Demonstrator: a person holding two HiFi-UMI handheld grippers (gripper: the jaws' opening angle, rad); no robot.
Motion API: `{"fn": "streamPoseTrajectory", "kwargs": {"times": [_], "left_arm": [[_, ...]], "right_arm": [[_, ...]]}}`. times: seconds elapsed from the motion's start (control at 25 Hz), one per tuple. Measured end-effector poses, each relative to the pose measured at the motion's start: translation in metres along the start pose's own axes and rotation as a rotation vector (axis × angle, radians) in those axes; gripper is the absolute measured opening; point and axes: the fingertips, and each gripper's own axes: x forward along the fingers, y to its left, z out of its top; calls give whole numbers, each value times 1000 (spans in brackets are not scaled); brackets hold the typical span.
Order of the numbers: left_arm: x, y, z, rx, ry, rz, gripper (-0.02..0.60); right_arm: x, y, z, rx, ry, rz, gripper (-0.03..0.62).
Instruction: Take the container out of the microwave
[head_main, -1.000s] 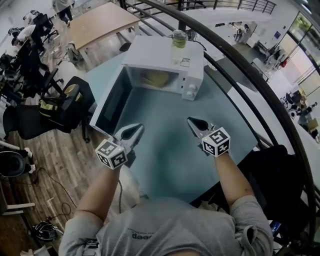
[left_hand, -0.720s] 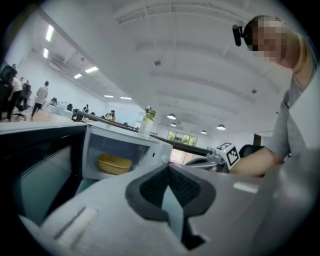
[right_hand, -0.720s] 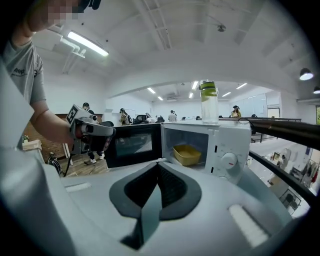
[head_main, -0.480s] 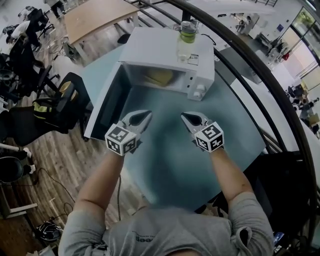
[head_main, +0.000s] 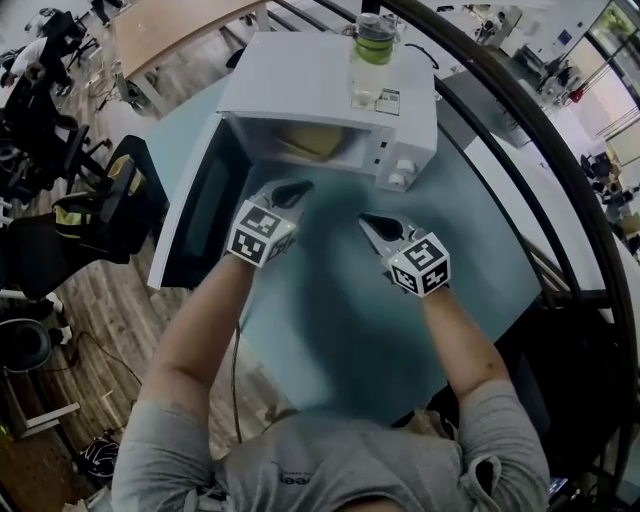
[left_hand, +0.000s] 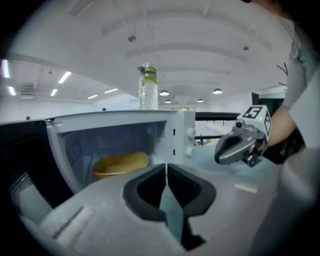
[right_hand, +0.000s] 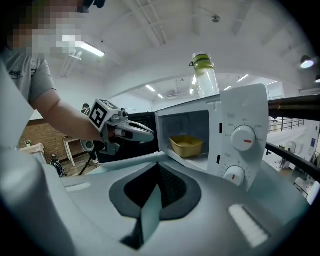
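A: Where is the container?
B: One yellow container (right_hand: 186, 145) sits inside the open microwave (head_main: 320, 85), at twelve o'clock from the left gripper (head_main: 290, 190). The right gripper view shows it whole; the head view shows a sliver.
A: And the jaws?
B: Two grippers, both pressed together and empty, with the right gripper (head_main: 370, 222) at four o'clock. One bottle (head_main: 370, 55) stands on top.

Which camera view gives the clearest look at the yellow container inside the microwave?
The right gripper view: the yellow container sits whole in the open microwave, rim and walls clear. The left gripper view shows it dimmer, its base hidden. The head view shows only a yellow sliver under the microwave's top.
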Motion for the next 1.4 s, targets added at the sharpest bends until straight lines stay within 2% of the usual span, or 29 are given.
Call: {"fn": "streamPoseTrajectory", "kwargs": {"times": [0.08,0.24,0.44,0.64,1.04,1.16,1.4], "left_arm": [[13,6,-1,29,29,-1,18],[39,21,-5,138,104,16,21],[67,40,-14,326,231,52,24],[84,46,-26,546,347,27,33],[96,59,-49,844,503,5,34],[100,62,-51,894,537,-3,34],[106,64,-56,936,588,-30,34]], "right_arm": [[3,-2,-4,2,1,6,5],[9,-8,-14,13,4,15,5],[15,-13,-24,28,4,22,5],[18,-17,-31,45,3,26,5],[18,-22,-40,57,5,30,5],[18,-21,-43,59,9,32,5],[17,-19,-46,68,7,35,5]]}}
